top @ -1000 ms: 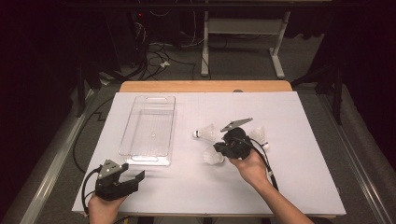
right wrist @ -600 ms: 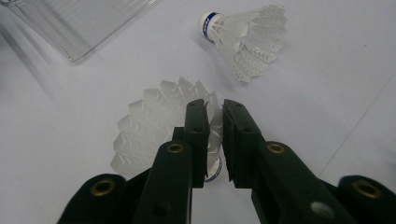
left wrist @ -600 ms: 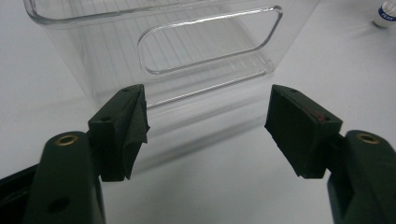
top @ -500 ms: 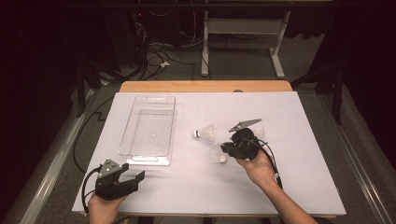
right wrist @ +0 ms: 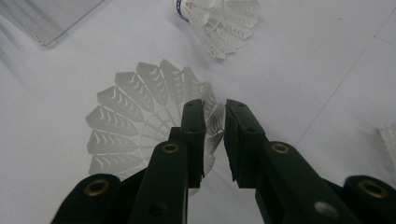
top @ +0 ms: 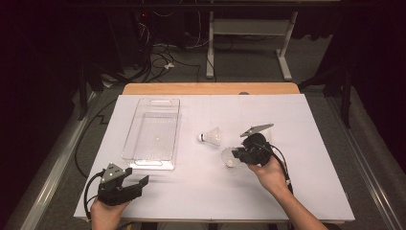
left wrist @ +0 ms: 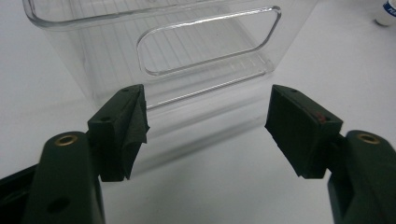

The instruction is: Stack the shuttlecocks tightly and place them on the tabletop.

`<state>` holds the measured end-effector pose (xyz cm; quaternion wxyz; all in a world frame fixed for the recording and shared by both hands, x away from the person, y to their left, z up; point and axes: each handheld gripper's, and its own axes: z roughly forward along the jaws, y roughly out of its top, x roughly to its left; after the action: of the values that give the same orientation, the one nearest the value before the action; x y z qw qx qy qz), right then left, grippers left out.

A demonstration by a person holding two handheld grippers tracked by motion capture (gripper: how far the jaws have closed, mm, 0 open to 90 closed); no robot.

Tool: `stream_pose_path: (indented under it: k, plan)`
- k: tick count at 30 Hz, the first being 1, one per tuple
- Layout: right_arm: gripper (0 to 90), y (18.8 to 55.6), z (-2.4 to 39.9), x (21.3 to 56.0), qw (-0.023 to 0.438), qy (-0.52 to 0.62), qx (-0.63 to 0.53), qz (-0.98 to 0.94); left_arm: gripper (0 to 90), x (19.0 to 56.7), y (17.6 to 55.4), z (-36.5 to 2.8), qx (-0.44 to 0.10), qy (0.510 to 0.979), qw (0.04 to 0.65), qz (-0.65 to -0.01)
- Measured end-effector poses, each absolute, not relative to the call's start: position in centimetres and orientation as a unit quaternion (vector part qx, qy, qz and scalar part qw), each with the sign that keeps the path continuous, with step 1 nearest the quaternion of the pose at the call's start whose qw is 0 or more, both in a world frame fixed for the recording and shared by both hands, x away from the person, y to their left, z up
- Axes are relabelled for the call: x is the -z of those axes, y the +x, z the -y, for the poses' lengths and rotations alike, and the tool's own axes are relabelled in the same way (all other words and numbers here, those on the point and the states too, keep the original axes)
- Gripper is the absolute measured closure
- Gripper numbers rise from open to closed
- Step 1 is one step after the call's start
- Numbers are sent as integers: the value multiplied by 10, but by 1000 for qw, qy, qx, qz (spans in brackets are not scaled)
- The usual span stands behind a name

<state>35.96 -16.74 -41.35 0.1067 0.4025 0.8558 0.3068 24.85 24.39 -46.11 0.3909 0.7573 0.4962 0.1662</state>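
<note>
A white shuttlecock lies on the white sheet, its skirt opening toward my right gripper. That gripper's jaws stand a narrow gap apart and have just been opening. The skirt's rim shows in the gap, with no pad pressing on it. A second shuttlecock with a blue-banded cork lies just beyond. My left gripper rests near the front left, jaws wide open and empty, facing the near end wall of a clear plastic tray.
The clear tray stands empty at the left of the white sheet; its corner shows in the right gripper view. A wooden table edge runs along the back. Cables and a stand sit on the dark floor beyond.
My right gripper has drawn back to the right, toward the person, and its jaws have parted slightly. The near shuttlecock stays on the sheet. The left gripper has not moved.
</note>
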Motion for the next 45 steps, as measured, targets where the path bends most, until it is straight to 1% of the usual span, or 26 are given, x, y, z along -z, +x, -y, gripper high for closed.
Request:
stream_pose_path:
  k: [16,24,31,40,42,45]
  plan:
    - [768,358,184,424,102,416,-295,-854,305,460,246,-244,-177,752,397,-495]
    - [759,357,195,430,104,427,-292,-850,305,460,247,-245,-173,754,396,-495]
    - [801,357,195,435,106,429,-288,-849,305,460,247,-244,-173,756,394,-493]
    - [799,360,190,445,93,432,-294,-847,305,460,247,-244,-173,756,394,-493]
    - [772,360,190,445,92,433,-295,-847,305,460,247,-244,-173,757,394,-493]
    - [708,360,191,445,92,435,-295,-846,305,460,247,-244,-173,756,394,-493]
